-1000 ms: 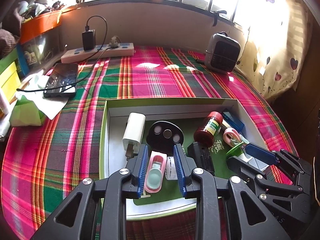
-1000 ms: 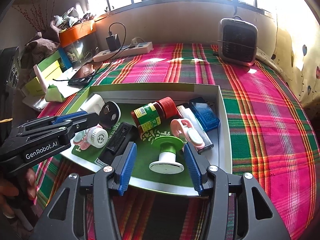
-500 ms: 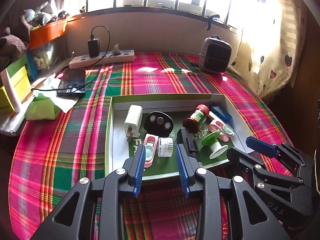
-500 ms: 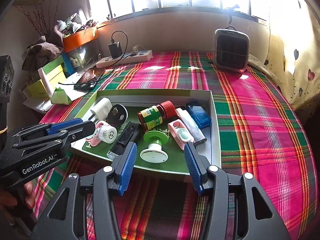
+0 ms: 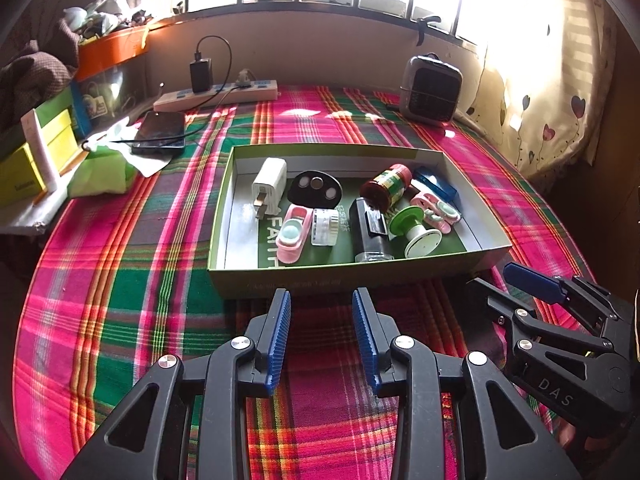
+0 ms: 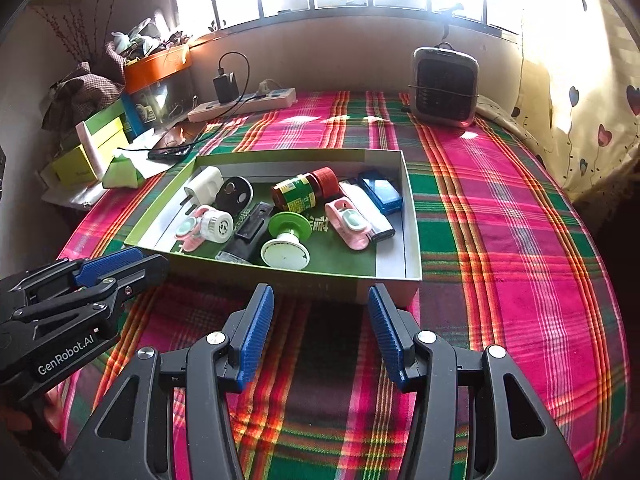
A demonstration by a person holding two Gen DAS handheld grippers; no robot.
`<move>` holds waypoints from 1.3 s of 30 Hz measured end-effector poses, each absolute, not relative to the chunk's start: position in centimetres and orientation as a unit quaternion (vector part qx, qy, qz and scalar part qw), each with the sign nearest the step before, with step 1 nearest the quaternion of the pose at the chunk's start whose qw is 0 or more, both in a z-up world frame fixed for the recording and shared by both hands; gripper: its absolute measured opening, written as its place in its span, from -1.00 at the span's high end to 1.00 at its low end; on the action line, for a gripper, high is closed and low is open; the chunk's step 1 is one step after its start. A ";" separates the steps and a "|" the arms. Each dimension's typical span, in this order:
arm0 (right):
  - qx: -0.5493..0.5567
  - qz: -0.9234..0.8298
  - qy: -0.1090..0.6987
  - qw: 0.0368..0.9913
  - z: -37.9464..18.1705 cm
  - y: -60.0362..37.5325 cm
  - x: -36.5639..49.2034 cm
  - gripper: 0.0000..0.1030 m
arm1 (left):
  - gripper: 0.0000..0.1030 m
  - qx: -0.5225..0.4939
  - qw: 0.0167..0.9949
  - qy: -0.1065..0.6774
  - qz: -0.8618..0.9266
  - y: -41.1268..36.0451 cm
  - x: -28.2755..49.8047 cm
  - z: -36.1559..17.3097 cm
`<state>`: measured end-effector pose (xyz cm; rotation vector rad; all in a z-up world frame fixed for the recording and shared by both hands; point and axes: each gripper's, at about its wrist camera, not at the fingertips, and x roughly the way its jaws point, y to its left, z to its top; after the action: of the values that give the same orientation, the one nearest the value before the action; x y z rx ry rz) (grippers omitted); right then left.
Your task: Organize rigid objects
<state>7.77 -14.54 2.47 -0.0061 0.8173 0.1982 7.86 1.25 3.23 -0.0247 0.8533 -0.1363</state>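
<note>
Two pairs of tongs, left (image 5: 321,336) and right (image 6: 320,334), hung spread and empty before a shallow green cardboard tray (image 5: 344,274).
Its small hard plastic items looked light, slippery; the red-capped jar (image 5: 387,189) was best pinched across its body.

The right gripper (image 6: 321,300) is hanging over the plaid cloth (image 6: 500,240) just short of the cardboard tray (image 6: 410,216), its blue pads (image 6: 256,332) standing apart with nothing between them. Inside the tray, a green-topped spool (image 6: 286,240) is lying near the front wall — a black block (image 6: 250,232) beside it, a red-capped jar (image 6: 306,190) on its side behind. The left gripper (image 6: 120,268) is reaching in from the lower left, near the tray's corner.
</note>
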 end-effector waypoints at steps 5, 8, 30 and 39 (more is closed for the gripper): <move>0.003 0.090 0.414 0.906 1.2 -15.1 7.5 0.01 | 0.39 -0.011 0.902 0.428 -0.063 1.0 7.4 2.0; -0.002 0.090 0.422 0.902 0.7 -15.2 7.3 0.01 | 0.39 -0.005 0.900 0.432 -0.060 0.7 7.3 1.4; -0.029 0.056 0.433 0.899 -0.2 -16.0 6.8 -0.07 | 0.20 0.016 0.903 0.428 -0.045 -0.8 7.0 0.2; -0.023 0.050 0.436 0.898 -0.3 -16.4 6.8 -0.21 | 0.13 0.024 0.903 0.428 -0.033 -1.3 7.0 0.1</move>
<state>6.84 -16.40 -0.25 -0.0483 0.9020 0.1035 6.98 -1.32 0.15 0.0497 0.8851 -0.0688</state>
